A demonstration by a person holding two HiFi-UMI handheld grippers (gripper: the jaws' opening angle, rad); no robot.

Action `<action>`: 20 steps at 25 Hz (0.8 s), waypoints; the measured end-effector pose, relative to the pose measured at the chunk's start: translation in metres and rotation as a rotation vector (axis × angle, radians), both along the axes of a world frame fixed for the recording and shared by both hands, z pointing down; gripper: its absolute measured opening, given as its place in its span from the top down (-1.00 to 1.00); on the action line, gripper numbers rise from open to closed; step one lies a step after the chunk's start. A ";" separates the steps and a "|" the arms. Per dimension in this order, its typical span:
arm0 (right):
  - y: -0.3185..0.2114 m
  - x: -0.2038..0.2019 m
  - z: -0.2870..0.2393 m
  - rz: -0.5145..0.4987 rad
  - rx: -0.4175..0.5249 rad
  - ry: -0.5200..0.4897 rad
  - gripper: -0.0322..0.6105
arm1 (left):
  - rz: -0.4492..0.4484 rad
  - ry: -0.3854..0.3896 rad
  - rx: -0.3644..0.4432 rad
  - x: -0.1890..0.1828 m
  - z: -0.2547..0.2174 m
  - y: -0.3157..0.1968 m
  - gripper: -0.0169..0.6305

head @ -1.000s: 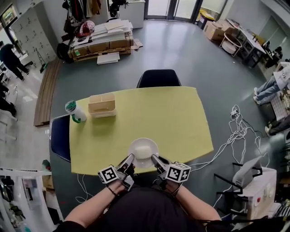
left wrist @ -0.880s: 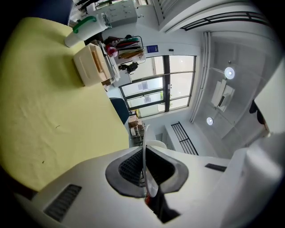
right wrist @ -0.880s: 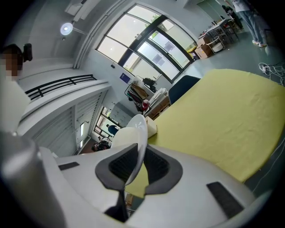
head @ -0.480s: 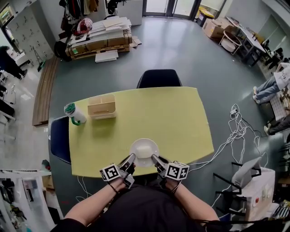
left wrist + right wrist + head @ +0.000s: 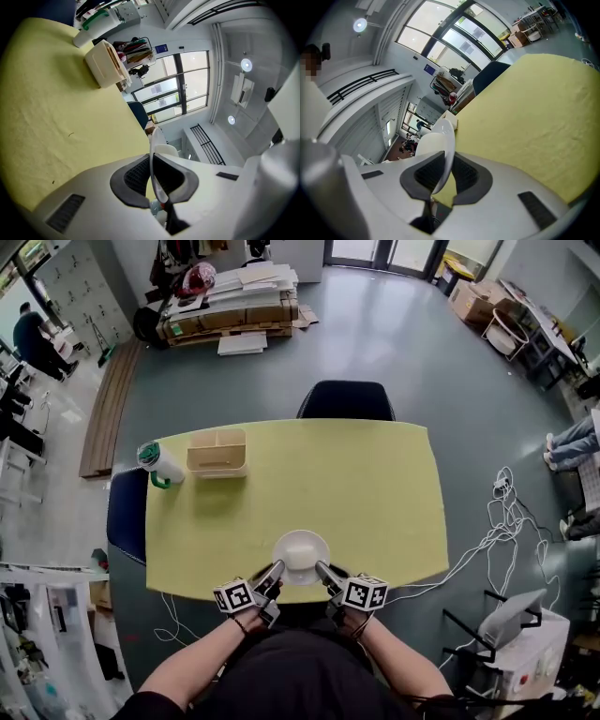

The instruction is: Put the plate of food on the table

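Observation:
A white plate [image 5: 301, 556] with a pale lump of food on it is at the near edge of the yellow table [image 5: 356, 493]. My left gripper [image 5: 273, 574] is shut on the plate's left rim and my right gripper [image 5: 323, 573] on its right rim. In the left gripper view the plate's rim [image 5: 153, 154] runs edge-on between the dark pads [image 5: 136, 180] of the left gripper [image 5: 157, 180]. The right gripper view shows the plate [image 5: 440, 140] clamped the same way in the right gripper [image 5: 443, 176]. Whether the plate rests on the table or hangs just above it cannot be told.
A beige two-compartment box [image 5: 217, 453] and a white cup with a green lid [image 5: 157, 463] stand at the table's far left. A dark chair [image 5: 345, 401] stands at the far side, another [image 5: 126, 515] at the left. White cables [image 5: 487, 531] lie on the floor to the right.
The head view has shifted a little, so the table sits slightly further right in frame. The plate and both grippers keep their hold near the table's near edge.

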State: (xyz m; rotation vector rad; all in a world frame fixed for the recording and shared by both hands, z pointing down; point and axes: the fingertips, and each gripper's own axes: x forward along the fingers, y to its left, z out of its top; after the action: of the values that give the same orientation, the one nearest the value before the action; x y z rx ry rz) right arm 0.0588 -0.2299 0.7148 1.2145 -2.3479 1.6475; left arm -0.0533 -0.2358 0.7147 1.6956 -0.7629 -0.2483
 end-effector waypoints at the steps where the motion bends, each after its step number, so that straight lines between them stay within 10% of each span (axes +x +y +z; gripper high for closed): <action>1: 0.001 0.003 0.006 -0.004 -0.007 0.000 0.74 | 0.004 -0.013 0.000 0.003 0.007 0.001 0.88; 20: 0.006 0.020 0.146 -0.060 -0.138 0.026 0.73 | 0.011 -0.161 -0.174 0.020 0.151 0.014 0.82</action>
State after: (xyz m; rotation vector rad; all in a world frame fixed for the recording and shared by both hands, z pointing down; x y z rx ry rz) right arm 0.0790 -0.2236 0.8606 1.1226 -2.1912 1.7308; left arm -0.0333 -0.2215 0.8654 1.5664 -0.8688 -0.0360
